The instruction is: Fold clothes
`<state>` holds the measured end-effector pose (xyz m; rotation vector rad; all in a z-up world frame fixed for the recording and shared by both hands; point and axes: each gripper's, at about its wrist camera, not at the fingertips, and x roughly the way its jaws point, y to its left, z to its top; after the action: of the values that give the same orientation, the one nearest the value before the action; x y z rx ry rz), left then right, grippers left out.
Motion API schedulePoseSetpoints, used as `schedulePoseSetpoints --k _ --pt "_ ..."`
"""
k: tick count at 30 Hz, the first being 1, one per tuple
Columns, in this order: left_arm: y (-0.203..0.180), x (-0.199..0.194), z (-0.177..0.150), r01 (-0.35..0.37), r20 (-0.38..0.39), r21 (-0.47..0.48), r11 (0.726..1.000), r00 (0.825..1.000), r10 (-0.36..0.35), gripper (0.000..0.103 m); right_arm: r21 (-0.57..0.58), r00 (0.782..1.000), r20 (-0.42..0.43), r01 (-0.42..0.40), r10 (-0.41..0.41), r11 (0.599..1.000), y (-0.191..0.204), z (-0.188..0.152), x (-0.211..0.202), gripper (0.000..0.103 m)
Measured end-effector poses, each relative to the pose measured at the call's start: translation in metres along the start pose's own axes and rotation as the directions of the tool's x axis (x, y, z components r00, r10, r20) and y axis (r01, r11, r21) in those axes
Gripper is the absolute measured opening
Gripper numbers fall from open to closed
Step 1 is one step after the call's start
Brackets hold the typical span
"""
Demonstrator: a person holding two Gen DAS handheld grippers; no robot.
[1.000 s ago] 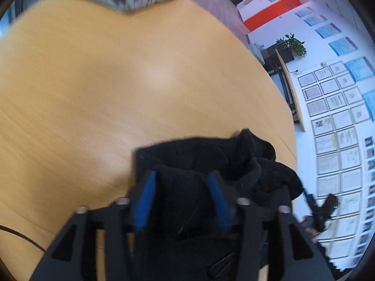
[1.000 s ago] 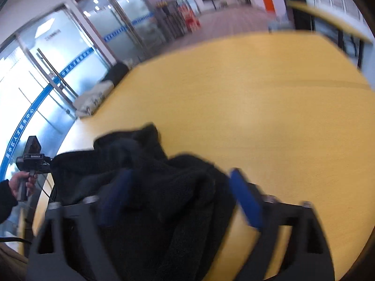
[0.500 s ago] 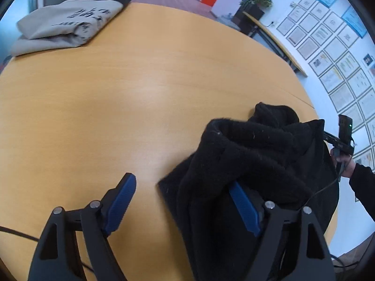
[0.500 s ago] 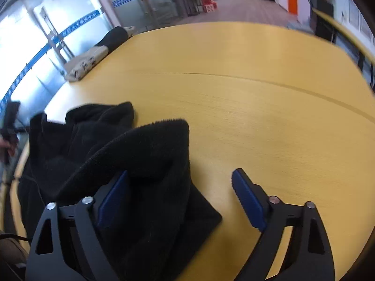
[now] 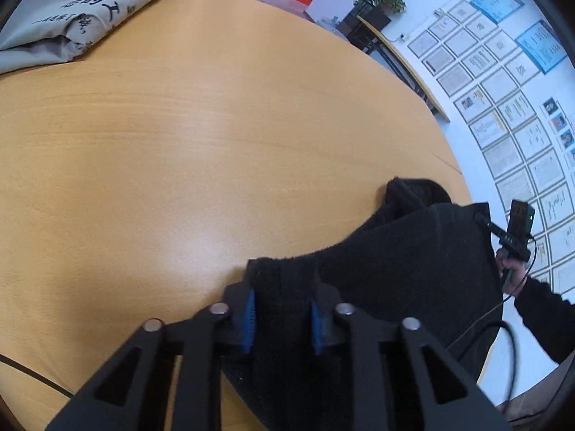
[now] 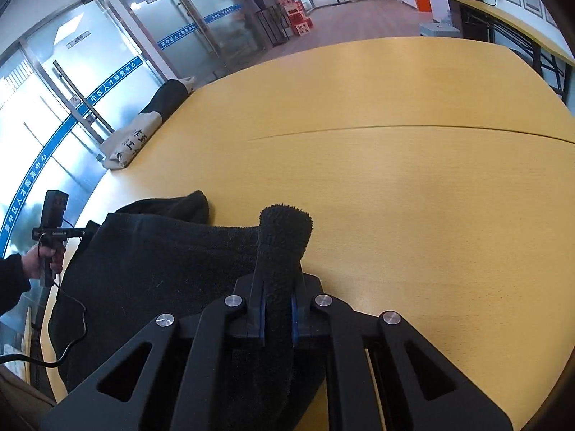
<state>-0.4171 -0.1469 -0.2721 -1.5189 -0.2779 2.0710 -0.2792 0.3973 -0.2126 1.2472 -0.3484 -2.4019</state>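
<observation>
Both grippers have shut since half a second back, when their blue pads stood wide apart over the cloth; each now has a bite of the black garment [image 5: 413, 265].

Left side first. Left gripper [image 5: 282, 314] pinches a fold of the garment's near edge, blue pads [image 5: 248, 318] pressed in from either side with thick fleece between them. Cloth runs away to the right in a taut-looking line along its upper edge. Wooden table [image 5: 179, 143] bare in front. Grey printed garment [image 5: 68, 25] lies already folded at the far left edge, well apart.

Right side. Right gripper [image 6: 277, 318] clamped hard on a rolled tuft of the same garment; the tuft stands up past the fingertips. Rest of the cloth [image 6: 154, 269] heaps to the left of it, bulk resting on the table near the near edge, some possibly draped over it; cannot tell how much.

Judgement: step in hand is the grasp before a lift or spread, early in this fold.
- Raise both ends together and level, so the span between the grips stays straight.
- Draw the grips apart only until slack goes; fleece is heavy and could slip from the left gripper's shallower bite.
- Lay it down on the bare wood ahead, away from the table edge.
</observation>
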Motion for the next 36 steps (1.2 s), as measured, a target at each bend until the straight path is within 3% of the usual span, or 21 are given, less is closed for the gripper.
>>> schedulePoseSetpoints --k 3,5,8,10,11,12,13,14,15,16,18,20,22,26,28,31,34,36 --pt "0.003 -0.013 0.003 0.030 0.057 -0.008 1.000 0.998 -0.029 0.019 -0.014 0.997 0.064 -0.035 0.035 0.999 0.002 0.004 -0.013 0.008" --pt "0.003 -0.016 0.005 0.042 0.075 -0.004 0.999 0.996 -0.042 0.019 -0.005 0.998 0.065 -0.018 0.018 1.000 -0.005 0.003 -0.013 0.008" --pt "-0.006 0.006 0.008 -0.021 0.029 0.041 0.999 0.999 0.020 0.021 0.023 0.998 -0.028 0.057 -0.057 0.998 -0.022 -0.010 0.007 0.013" --pt "-0.014 0.016 0.011 -0.078 0.026 0.083 0.993 0.997 0.076 0.027 0.030 0.995 -0.043 0.095 -0.094 0.995 -0.023 -0.013 0.011 0.016" --pt "-0.018 0.017 0.012 -0.109 0.041 0.103 0.989 0.994 0.105 0.032 0.040 0.994 -0.030 0.111 -0.109 0.993 -0.022 -0.013 0.007 0.021" --pt "-0.020 0.011 0.015 -0.132 0.060 0.097 0.986 0.990 0.127 0.036 0.050 0.990 -0.011 0.138 -0.137 0.989 -0.019 -0.012 -0.001 0.032" --pt "-0.022 0.004 0.018 -0.155 0.079 0.088 0.984 0.986 0.148 0.037 0.063 0.986 0.016 0.163 -0.165 0.985 -0.016 -0.012 -0.014 0.036" --pt "-0.026 -0.008 0.021 -0.170 0.098 0.083 0.982 0.982 0.162 0.038 0.083 0.984 0.041 0.169 -0.172 0.982 -0.013 -0.012 -0.027 0.048" --pt "-0.030 -0.020 0.022 -0.177 0.113 0.088 0.980 0.980 0.166 0.039 0.125 0.983 0.080 0.154 -0.164 0.980 -0.010 -0.016 -0.049 0.057" --pt "-0.041 -0.034 0.021 -0.193 0.136 0.125 0.973 0.975 0.176 0.042 0.166 0.981 0.120 0.135 -0.156 0.977 -0.006 -0.021 -0.070 0.059" --pt "-0.067 -0.065 0.018 -0.230 0.182 0.233 0.945 0.965 0.190 0.056 0.245 0.977 0.186 0.060 -0.108 0.968 0.011 -0.041 -0.114 0.069" --pt "-0.104 -0.090 0.008 -0.236 0.207 0.406 0.883 0.965 0.163 0.066 0.316 0.980 0.177 0.031 -0.091 0.948 0.034 -0.076 -0.143 0.073" --pt "-0.137 -0.097 -0.002 -0.202 0.193 0.564 0.801 0.975 0.110 0.073 0.399 0.987 0.141 0.017 -0.079 0.917 0.057 -0.119 -0.165 0.074" --pt "-0.190 -0.041 -0.020 -0.077 0.035 0.762 0.643 0.996 0.078 0.075 0.581 0.999 0.022 0.013 -0.032 0.814 0.087 -0.205 -0.156 0.075" --pt "-0.218 -0.007 -0.034 0.001 -0.048 0.837 0.547 0.996 0.071 0.075 0.627 0.999 -0.033 0.022 -0.001 0.778 0.102 -0.240 -0.137 0.075" --pt "-0.259 0.034 -0.063 0.095 -0.132 0.899 0.428 0.989 0.059 0.075 0.675 1.000 -0.024 0.017 -0.001 0.737 0.105 -0.269 -0.118 0.075" --pt "-0.291 0.051 -0.090 0.173 -0.190 0.920 0.351 0.982 0.015 0.075 0.685 0.997 0.067 -0.020 -0.036 0.728 0.097 -0.269 -0.106 0.073" --pt "-0.304 0.063 -0.101 0.216 -0.228 0.915 0.341 0.974 -0.003 0.075 0.686 0.990 0.135 -0.056 -0.051 0.726 0.092 -0.262 -0.098 0.074"
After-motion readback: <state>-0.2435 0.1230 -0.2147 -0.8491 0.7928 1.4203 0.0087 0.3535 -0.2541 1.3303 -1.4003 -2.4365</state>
